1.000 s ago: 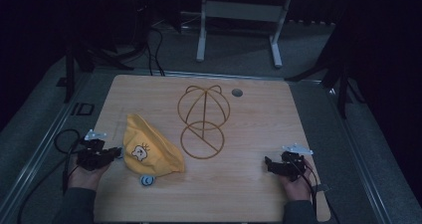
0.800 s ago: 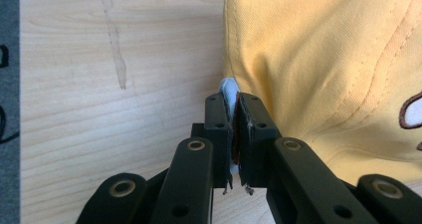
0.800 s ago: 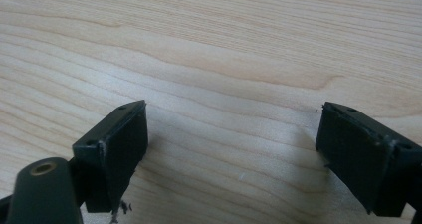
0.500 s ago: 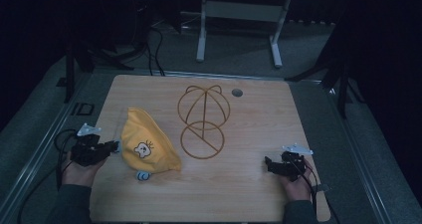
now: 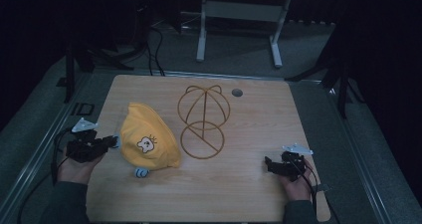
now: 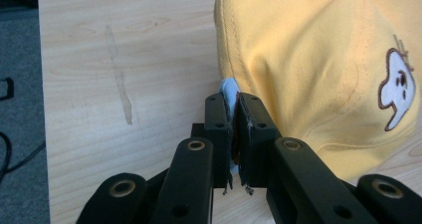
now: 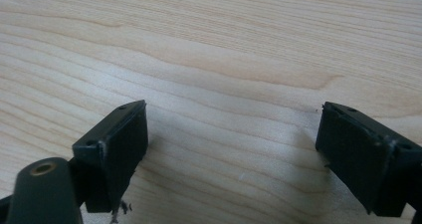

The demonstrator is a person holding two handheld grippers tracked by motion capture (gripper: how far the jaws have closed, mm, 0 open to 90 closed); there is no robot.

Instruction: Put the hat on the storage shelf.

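A yellow cap (image 5: 147, 140) with a white cartoon badge lies on the left half of the wooden table (image 5: 249, 194). My left gripper (image 5: 114, 142) is at the cap's left edge, shut on a light-blue tab (image 6: 228, 90) of the cap (image 6: 318, 59); in the left gripper view my left gripper (image 6: 232, 103) pinches that tab tightly. Another light-blue bit (image 5: 141, 172) sticks out under the cap's near edge. A gold wire hat stand (image 5: 204, 120) rests mid-table, to the right of the cap. My right gripper (image 5: 269, 165) sits low near the right front, and in its own view my right gripper (image 7: 231, 134) is open over bare wood.
A small grey round fitting (image 5: 237, 92) is set in the table behind the stand. A metal frame (image 5: 239, 15) stands on the floor beyond the far edge. Dark cables (image 5: 54, 154) trail off the table's left side.
My left hand has risen a little and drawn back to the left with the cap's edge in its grip, pulling the cap slightly that way. The right hand has stayed put.
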